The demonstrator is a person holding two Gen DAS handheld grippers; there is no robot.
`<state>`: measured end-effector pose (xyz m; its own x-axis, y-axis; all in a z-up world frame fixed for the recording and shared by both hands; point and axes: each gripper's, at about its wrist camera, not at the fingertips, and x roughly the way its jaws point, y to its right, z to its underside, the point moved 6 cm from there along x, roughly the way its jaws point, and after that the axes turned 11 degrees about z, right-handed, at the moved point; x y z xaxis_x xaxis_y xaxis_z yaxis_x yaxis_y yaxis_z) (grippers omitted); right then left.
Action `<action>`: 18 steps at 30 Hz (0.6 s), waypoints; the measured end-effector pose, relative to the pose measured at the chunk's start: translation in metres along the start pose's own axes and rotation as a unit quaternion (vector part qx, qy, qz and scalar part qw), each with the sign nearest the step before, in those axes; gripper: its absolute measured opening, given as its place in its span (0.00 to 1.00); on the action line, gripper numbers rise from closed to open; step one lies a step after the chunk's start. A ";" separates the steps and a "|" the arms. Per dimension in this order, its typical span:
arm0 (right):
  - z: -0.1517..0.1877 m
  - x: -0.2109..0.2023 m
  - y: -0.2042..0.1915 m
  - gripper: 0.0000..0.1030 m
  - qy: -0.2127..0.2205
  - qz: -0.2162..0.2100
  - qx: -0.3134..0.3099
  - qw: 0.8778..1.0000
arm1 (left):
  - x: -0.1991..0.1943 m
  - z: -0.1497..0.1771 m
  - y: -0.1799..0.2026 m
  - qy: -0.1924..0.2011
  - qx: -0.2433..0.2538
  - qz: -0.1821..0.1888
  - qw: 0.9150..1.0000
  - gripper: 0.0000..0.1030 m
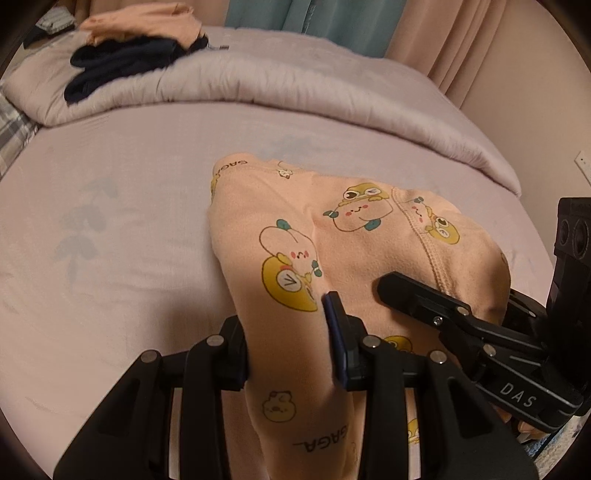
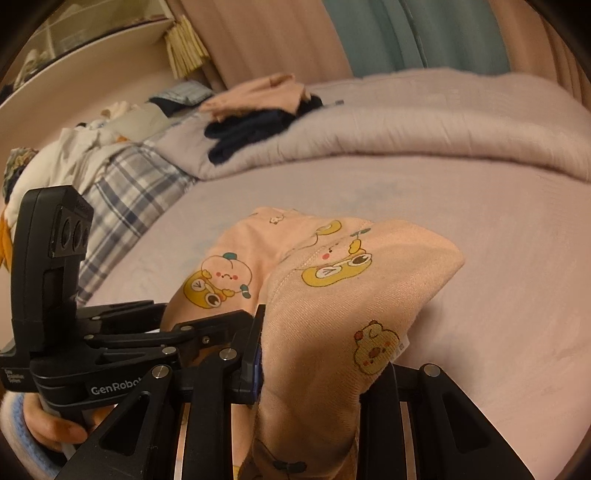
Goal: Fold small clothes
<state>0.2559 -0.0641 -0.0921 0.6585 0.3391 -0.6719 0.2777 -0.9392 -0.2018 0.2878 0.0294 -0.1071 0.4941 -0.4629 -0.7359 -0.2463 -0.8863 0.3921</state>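
Note:
A small peach garment printed with yellow cartoon animals lies partly folded on the pink bed sheet. My left gripper is shut on a fold of the garment's near edge, lifting it. My right gripper is shut on another part of the same garment, whose cloth drapes over its fingers. In the left wrist view the right gripper lies on the garment at the right. In the right wrist view the left gripper sits close at the left.
A rolled pink duvet runs across the far side of the bed. On it lie a dark navy garment and a folded peach one. A plaid cloth and other clothes lie at the far left. Curtains hang behind.

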 end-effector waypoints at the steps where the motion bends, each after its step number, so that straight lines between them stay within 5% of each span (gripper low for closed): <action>1: 0.002 0.004 0.001 0.28 -0.008 0.000 0.002 1.000 | 0.005 0.002 -0.004 -0.006 -0.003 -0.002 1.000 0.34; 13: 0.019 0.025 0.016 0.28 -0.059 0.000 0.033 0.998 | 0.021 0.015 -0.017 -0.028 -0.015 -0.010 0.999 0.36; 18: 0.024 0.026 0.023 0.40 -0.074 0.000 0.044 0.996 | 0.021 0.019 -0.019 -0.028 -0.016 -0.013 0.999 0.40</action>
<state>0.2629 -0.0778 -0.1310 0.5471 0.3334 -0.7678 0.2107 -0.9426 -0.2592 0.2869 0.0369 -0.1403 0.4514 -0.4411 -0.7757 -0.2074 -0.8973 0.3896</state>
